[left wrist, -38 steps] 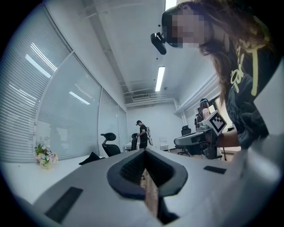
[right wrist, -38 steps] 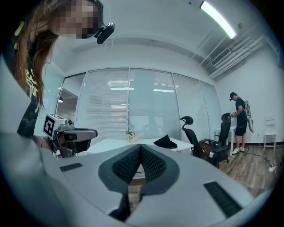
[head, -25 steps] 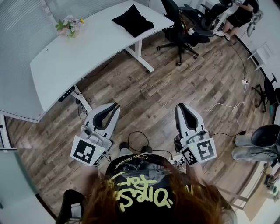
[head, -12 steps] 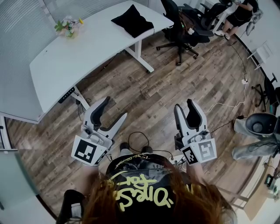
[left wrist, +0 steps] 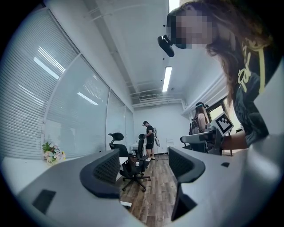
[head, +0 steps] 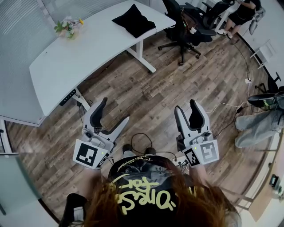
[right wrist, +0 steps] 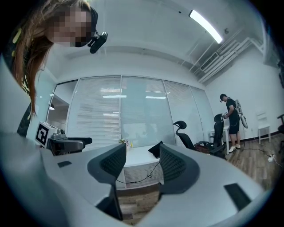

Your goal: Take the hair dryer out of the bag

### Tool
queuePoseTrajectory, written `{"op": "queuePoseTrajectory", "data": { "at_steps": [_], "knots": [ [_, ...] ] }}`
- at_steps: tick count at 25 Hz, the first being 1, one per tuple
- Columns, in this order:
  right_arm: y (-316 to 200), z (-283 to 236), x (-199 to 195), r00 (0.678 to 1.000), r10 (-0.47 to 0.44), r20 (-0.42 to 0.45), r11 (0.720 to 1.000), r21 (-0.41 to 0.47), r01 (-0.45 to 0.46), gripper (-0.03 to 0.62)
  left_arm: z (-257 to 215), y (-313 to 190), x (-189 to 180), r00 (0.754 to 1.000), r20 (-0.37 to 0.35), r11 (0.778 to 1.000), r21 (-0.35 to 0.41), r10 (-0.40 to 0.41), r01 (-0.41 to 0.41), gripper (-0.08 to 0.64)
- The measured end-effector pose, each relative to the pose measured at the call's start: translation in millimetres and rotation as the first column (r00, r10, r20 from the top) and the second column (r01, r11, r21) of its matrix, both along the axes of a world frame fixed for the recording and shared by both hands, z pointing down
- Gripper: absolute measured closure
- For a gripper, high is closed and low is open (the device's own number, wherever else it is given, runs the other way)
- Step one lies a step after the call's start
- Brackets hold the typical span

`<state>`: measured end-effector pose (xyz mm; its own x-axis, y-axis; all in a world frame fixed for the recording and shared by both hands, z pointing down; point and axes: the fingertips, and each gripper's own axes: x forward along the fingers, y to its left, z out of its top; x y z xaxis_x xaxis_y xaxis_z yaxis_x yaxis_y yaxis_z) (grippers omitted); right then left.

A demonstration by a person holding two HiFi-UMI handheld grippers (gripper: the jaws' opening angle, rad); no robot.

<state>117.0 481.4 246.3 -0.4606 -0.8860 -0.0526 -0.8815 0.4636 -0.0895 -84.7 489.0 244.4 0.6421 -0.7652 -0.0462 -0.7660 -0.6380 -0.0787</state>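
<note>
A black bag (head: 134, 20) lies on the far end of the white desk (head: 66, 62), and shows small between the jaws as the bag (right wrist: 155, 150) in the right gripper view. No hair dryer shows in any view. My left gripper (head: 114, 111) hangs over the wooden floor, well short of the desk. Its jaws have just been opening and stand wide with nothing between them, as the left gripper (left wrist: 144, 166) view confirms. My right gripper (head: 185, 106) is beside it, level, jaws also just opened and empty; the right gripper (right wrist: 142, 162) points toward the desk.
A small bunch of flowers (head: 66, 26) stands at the desk's far left. A black office chair (head: 182, 26) stands behind the desk's right end. Cables (head: 142, 142) trail over the floor. One person (head: 242, 13) stands at the far right; another's legs (head: 257, 126) are at the right edge.
Both grippers went from shut to open, the left one wider. Neither hand shifted much. The person at the right edge moved further right.
</note>
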Motion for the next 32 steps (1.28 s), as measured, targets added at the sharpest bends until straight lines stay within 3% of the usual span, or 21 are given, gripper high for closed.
{"op": "queuePoseTrajectory", "data": {
  "at_steps": [15, 28, 32],
  "knots": [
    [1.1, 4.9, -24.7, 0.999, 0.037, -0.016, 0.999, -0.019, -0.037, 0.373, 4.8, -5.7, -28.0, 1.0, -0.012, 1.0, -0.01, 0.02, -0.02, 0.219],
    [-16.6, 13.3, -82.2, 0.996, 0.084, -0.016, 0.995, -0.049, -0.085, 0.373, 9.9, -26.7, -88.8, 0.998, -0.009, 0.998, -0.022, 0.056, -0.056, 0.219],
    [-13.0, 18.2, -86.4, 0.99, 0.142, -0.008, 0.989, -0.044, -0.143, 0.373, 17.1, -27.7, -104.4, 0.997, 0.009, 0.996, -0.045, 0.082, -0.082, 0.221]
  ]
}}
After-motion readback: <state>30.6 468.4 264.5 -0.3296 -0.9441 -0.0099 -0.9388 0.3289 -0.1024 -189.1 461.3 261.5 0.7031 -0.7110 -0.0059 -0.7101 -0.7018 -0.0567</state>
